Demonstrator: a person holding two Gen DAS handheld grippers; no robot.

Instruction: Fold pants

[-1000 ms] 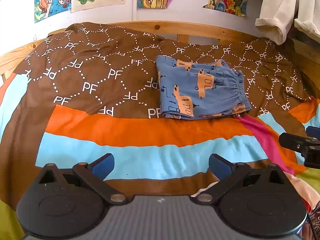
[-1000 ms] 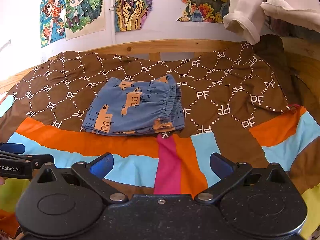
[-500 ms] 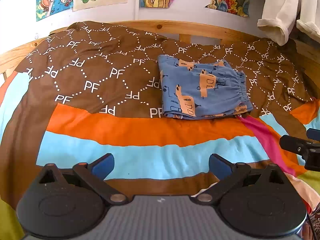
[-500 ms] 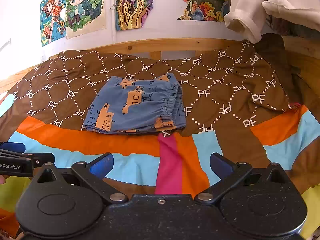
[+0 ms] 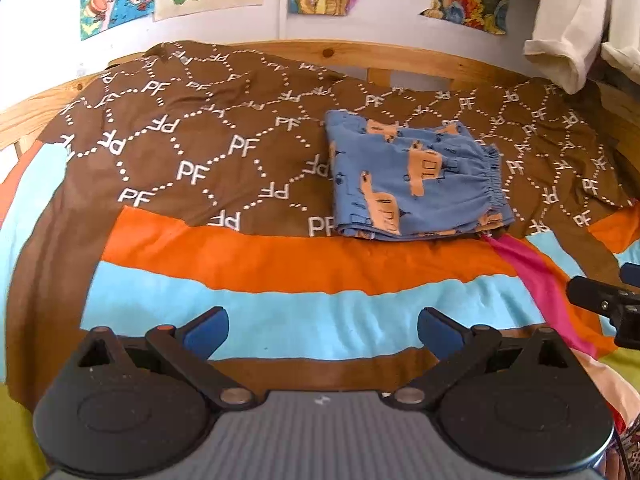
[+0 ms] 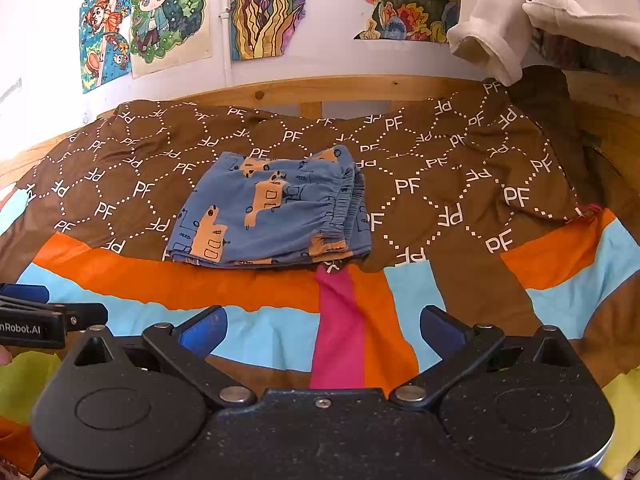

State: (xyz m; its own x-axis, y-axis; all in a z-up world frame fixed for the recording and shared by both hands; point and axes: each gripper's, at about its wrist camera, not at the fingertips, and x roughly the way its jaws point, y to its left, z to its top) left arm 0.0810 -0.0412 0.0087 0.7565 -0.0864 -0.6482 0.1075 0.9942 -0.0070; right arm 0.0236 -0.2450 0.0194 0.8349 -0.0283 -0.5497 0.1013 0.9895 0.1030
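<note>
Only right view shows pants (image 6: 272,212) waistband layers

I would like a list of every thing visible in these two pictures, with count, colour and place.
pants: one, blue with orange vehicles, folded, on the brown part of the cover
bed cover: one, brown with white PF letters, plus orange, light blue and pink bands, over the bed
bed frame: one, light wood, behind the cover
drawings: several, multicoloured, on the white wall
hanging garments: cream-white, upper right
left gripper: black, blue fingers, open, empty
right gripper: black, blue fingers, open, empty
</note>
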